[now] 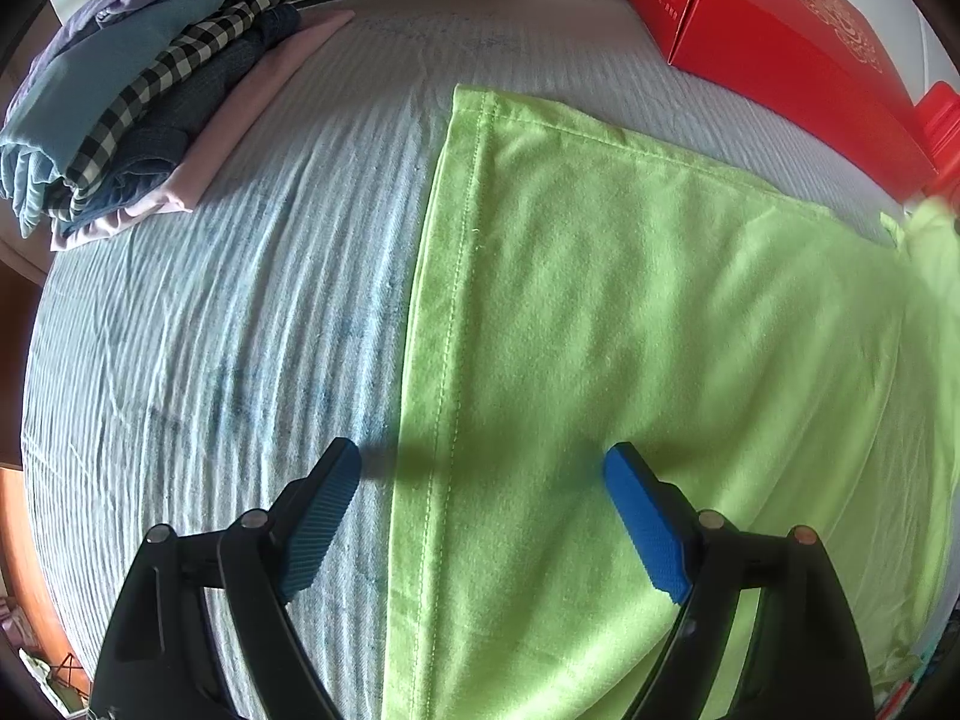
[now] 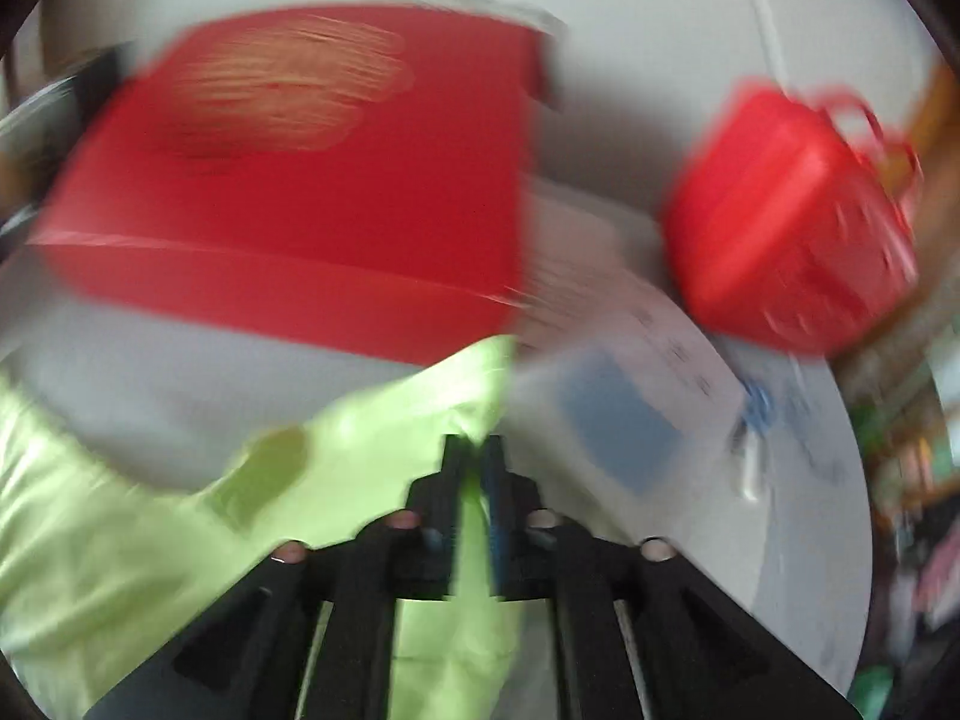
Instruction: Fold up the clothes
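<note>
Frankly, my right view is smeared with blur, so the papers on the far edge of the bed stay unreadable. My right fingers are nearly closed, pinching a fold of the lime green shirt. My left fingers hang wide apart over its stitched hem, gripping nothing. It lies flat on the ribbed pale blue bedsheet. A stack of folded clothes sits far left; a red box and a red basket crowd the far side
</note>
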`<state>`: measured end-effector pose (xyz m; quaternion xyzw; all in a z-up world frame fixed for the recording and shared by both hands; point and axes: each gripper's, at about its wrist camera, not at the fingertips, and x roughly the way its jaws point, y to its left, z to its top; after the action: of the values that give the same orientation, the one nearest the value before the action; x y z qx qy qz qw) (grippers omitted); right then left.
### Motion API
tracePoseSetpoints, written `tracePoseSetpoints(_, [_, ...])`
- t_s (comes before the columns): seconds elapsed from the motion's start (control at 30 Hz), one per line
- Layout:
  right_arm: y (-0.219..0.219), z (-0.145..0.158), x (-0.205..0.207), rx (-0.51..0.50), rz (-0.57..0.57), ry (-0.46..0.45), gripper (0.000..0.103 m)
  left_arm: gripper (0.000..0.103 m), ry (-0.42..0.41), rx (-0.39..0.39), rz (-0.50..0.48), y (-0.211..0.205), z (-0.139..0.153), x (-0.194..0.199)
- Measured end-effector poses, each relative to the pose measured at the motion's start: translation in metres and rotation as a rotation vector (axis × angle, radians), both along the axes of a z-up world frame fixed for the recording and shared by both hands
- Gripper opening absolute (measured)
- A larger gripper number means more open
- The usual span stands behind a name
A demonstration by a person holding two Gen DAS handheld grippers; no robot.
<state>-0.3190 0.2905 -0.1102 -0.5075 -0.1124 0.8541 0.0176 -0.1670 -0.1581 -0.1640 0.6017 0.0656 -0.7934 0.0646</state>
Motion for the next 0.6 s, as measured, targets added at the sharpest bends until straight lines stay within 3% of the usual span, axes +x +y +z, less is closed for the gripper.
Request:
tracePoseSetpoints(0.13, [0.046, 0.001, 0.024, -0.193, -0.109, -0.038, 0.024, 0.084, 0.015, 0.016, 0.002, -0.005, 0.014, 0.000])
tracePoseSetpoints(0.3, [0.071, 0.001, 0.106, -0.378, -0.145, -0.122, 0.025, 0.084, 0.046, 0.015, -0.022, -0.013, 0.039, 0.013])
tracePoseSetpoints(0.43, [0.083, -0.004, 0.191, -0.435, -0.202, -0.181, 0.031, 0.084, 0.034, 0.021, -0.046, -0.035, 0.046, 0.027])
tracePoseSetpoints(0.5, [0.088, -0.006, 0.234, -0.447, -0.226, -0.203, 0.031, 0.084, 0.025, 0.013, -0.045, -0.016, 0.044, 0.069])
tracePoseSetpoints(0.53, [0.090, -0.008, 0.250, -0.451, -0.230, -0.214, 0.037, 0.084, 0.023, 0.005, -0.041, -0.004, 0.039, 0.096])
tracePoseSetpoints(0.6, [0.092, -0.012, 0.282, -0.467, -0.230, -0.236, 0.074, 0.084, 0.020, -0.012, -0.024, -0.007, 0.030, 0.124])
